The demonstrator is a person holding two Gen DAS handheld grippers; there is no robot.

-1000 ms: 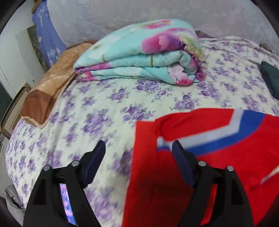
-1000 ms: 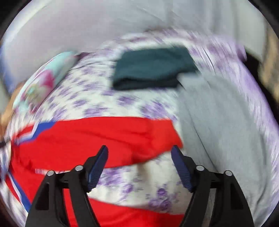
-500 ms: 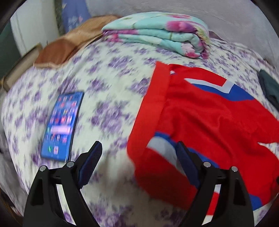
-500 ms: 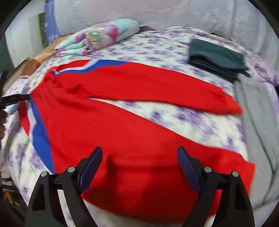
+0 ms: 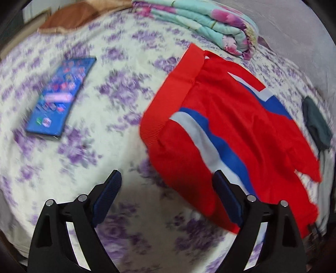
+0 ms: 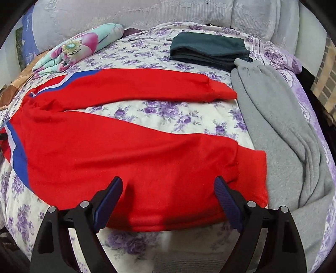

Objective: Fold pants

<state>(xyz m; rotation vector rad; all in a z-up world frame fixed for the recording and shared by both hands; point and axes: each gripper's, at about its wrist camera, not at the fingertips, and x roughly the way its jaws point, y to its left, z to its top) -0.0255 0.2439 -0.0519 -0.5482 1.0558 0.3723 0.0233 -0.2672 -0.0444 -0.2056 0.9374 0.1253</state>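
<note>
Red pants (image 6: pixel 117 151) with blue and white side stripes lie spread on the floral bed, legs splayed apart and pointing right. In the left wrist view the pants (image 5: pixel 226 117) show their waistband at the left end. My left gripper (image 5: pixel 167 189) is open and empty, above the sheet by the near waistband corner. My right gripper (image 6: pixel 168 195) is open and empty, hovering over the near leg close to its cuff.
A phone (image 5: pixel 61 96) lies on the sheet left of the waistband. A folded floral quilt (image 6: pixel 79 48) sits at the back left. Folded dark green clothes (image 6: pixel 208 48) and grey pants (image 6: pixel 279 126) lie at the right. A brown cushion (image 5: pixel 69 19) is far left.
Both grippers have pulled back toward the near edge of the bed. The left view now shows the phone and waistband; the right view settled over the near leg. Both stay open.
</note>
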